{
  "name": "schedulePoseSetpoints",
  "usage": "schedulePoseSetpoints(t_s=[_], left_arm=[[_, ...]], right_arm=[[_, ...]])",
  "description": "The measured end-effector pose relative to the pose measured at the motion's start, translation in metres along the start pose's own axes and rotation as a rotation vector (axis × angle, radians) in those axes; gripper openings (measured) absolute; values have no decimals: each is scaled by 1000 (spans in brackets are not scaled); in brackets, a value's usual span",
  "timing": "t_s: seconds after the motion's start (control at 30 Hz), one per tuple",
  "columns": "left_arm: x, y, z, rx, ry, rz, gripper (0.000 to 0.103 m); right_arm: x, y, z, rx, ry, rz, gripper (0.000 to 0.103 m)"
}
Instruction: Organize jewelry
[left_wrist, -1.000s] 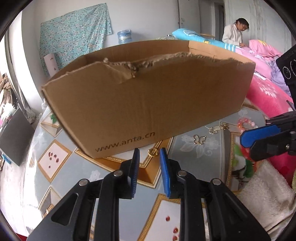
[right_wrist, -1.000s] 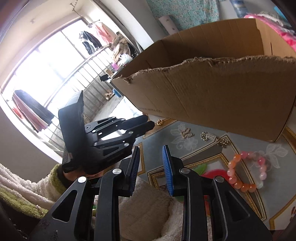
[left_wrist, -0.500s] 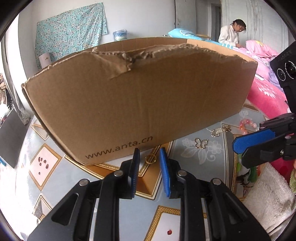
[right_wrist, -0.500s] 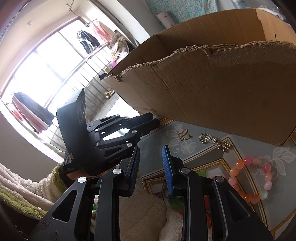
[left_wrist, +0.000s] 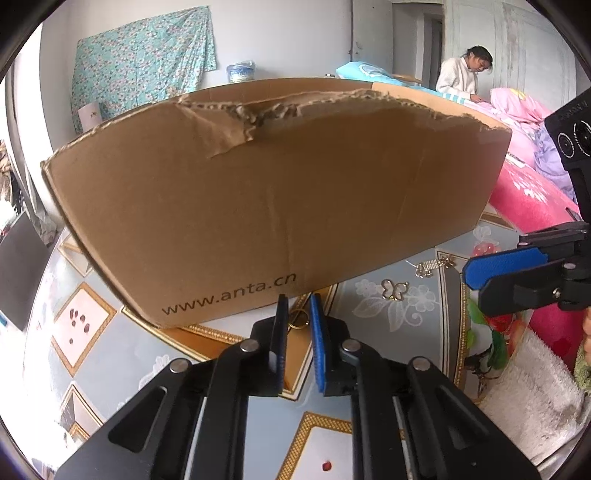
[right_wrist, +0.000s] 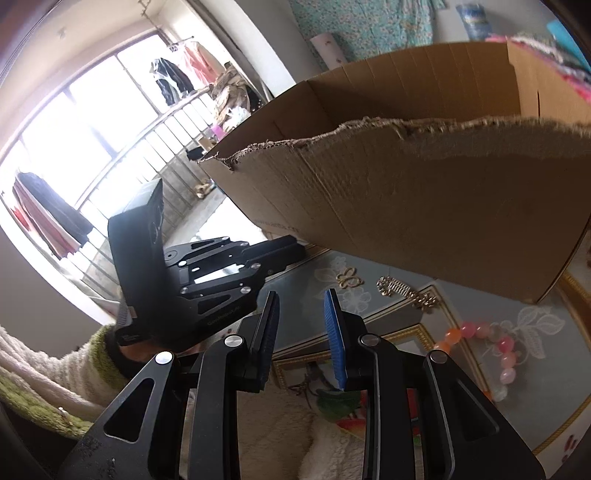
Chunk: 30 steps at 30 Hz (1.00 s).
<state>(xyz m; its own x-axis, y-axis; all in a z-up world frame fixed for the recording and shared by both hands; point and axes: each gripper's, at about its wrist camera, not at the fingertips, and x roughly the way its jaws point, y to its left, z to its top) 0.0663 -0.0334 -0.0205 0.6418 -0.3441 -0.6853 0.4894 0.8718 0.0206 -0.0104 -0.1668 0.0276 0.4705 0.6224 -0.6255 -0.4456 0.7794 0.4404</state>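
The left claw (left_wrist: 296, 314) is closing on a small gold ring (left_wrist: 297, 318), thin and slippery, lying on the bench (left_wrist: 110, 354) against the torn cardboard box (left_wrist: 280, 199); pinch its rim

cardboard box (left_wrist: 280, 199) wall blocking ahead; open tabletop (left_wrist: 388, 317) to its right

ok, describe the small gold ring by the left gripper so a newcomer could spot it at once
Start at the big torn cardboard box on the patterned table. Below its printed web address, the left gripper is closing its fingers around a small gold ring lying on the table. Unlike the butterfly charm and the coiled gold piece further right, it is a plain round loop.
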Motion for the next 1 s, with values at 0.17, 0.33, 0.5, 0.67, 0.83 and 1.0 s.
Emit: schedulePoseSetpoints(t_s=[0.17,0.33,0.5,0.67,0.83,1.0], left_arm=[[-8,2,-9,-47,-2,10,11],[-15,4,-14,-94,-6,9,10],[-17,7,-16,-107,-7,7,10],[-18,8,-16,-104,-10,7,10],[-17,6,-16,-108,-14,3,10],[-19,9,-17,-114,-18,-1,10]], right_arm=[[6,8,1,-70,3,-87,26],[24,9,3,-92,43,-181,26],[34,11,7,-110,56,-267,26],[44,17,9,-144,48,-311,26],[51,25,7,-194,27,-361,24],[54,31,6,-230,17,-392,21]])
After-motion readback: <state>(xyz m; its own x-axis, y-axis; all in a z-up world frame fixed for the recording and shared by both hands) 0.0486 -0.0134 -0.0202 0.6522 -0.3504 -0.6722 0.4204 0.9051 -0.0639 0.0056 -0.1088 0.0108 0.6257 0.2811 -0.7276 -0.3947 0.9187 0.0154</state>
